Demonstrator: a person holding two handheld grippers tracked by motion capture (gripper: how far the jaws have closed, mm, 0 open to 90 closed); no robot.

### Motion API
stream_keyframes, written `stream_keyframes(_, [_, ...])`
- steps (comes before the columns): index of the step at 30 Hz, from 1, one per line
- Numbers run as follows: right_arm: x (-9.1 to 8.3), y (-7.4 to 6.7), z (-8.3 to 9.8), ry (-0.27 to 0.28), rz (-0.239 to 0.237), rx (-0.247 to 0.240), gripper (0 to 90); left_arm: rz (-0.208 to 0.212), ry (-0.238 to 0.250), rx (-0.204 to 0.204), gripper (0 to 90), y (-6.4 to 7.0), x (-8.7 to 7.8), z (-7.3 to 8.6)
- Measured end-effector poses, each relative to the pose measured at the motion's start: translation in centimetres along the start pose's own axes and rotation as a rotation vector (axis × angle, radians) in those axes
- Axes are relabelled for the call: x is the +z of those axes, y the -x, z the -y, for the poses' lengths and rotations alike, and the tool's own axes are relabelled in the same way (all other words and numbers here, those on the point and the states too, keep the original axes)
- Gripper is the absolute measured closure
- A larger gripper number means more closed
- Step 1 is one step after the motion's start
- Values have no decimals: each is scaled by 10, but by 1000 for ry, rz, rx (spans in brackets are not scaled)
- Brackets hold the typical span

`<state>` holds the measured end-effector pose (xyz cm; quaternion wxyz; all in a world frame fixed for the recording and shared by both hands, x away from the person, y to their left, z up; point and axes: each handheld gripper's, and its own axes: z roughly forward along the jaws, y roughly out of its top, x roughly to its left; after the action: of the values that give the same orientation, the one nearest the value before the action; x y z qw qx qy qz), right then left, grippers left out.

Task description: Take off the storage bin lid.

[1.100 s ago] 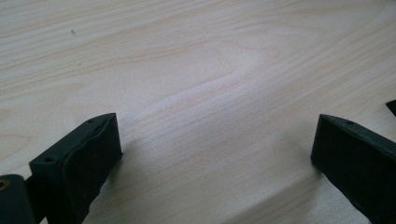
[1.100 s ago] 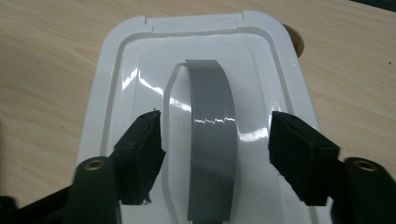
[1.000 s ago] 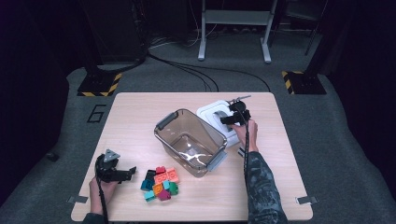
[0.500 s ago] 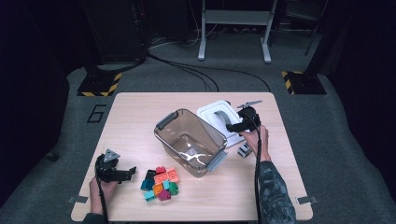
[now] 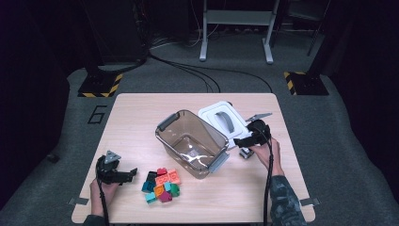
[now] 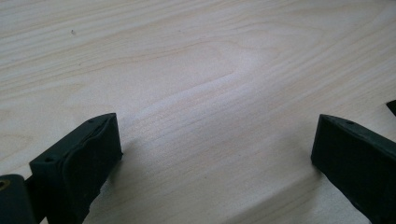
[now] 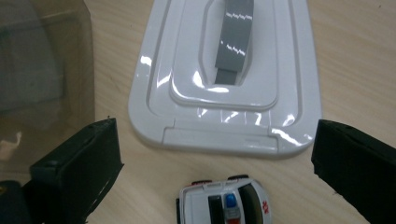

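Near right, toy car: sat on tabletop between right gripper fingers, just spread wide, apparently untouching.
Advice: centre, then close.
Left gripper: fingers open, empty.

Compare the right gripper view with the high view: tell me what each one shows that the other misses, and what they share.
The right gripper view alone resolves the toy car as a white vehicle with a blue roof light, lying between the wide-open jaws of the right gripper, untouched. The high view alone shows the pile of coloured blocks, the left gripper beside it, and the whole tabletop. Both share the white lid with its grey handle, lying flat, and the clear bin next to it.
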<state>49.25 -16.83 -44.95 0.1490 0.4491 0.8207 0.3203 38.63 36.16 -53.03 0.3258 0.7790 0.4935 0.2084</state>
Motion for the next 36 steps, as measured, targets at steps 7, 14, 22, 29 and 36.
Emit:
stream_keyframes(7, [6, 2, 21, -32, -9, 4, 0, -3, 7, -1, 15, 0, 1, 0])
stream_keyframes(14, [17, 6, 45, -58, 2, 17, 91, -1, 1, 0, 14, 0, 0, 0])
stream_keyframes(22, [20, 6, 49, -69, 2, 25, 263, -5, 13, -8, 14, 1, 1, 0])
stream_keyframes(29, [21, 5, 47, -82, 4, 24, 266, -3, 6, -1, 14, 0, 0, 0])
stream_keyframes(36, [28, 5, 48, -134, 4, 32, 228, -4, 5, -1, 14, 0, 0, 0])
